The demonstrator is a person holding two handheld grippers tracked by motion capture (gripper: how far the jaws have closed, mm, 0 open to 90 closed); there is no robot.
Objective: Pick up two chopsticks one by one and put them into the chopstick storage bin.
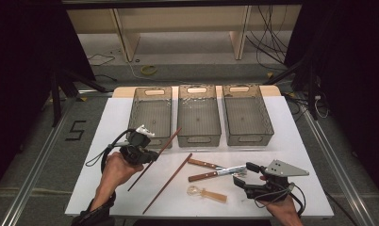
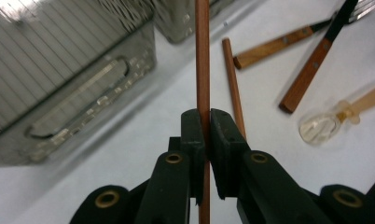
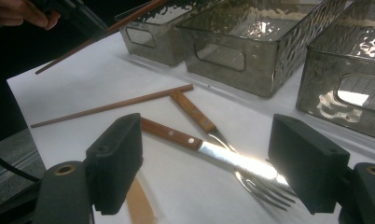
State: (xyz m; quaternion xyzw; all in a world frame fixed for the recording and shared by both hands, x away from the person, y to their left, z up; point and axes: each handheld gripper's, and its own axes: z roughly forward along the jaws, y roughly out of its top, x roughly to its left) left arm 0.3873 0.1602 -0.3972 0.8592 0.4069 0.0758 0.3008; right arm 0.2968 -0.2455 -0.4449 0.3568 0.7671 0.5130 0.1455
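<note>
1. A white table (image 1: 291,141) is being lit brightly from above.
2. Beyond the table, a pale wooden shelf (image 1: 178,28) is being flanked by darkness.
3. Cables (image 1: 267,37) are being trailed across the grey floor (image 1: 201,70) behind the table.

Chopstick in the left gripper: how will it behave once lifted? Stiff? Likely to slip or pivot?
The chopstick looks like straight thin wood, so probably stiff and light. The left gripper pinches it at one narrow spot with long ends free, so it may pivot. Its round smooth shaft could slide or roll once released on the table.

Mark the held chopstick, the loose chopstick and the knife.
held chopstick (image 2: 203,56), left gripper view, shaft above the gripper.
loose chopstick (image 1: 168,181), high view, mid-shaft.
knife (image 3: 169,133), right gripper view, wooden handle.
</note>
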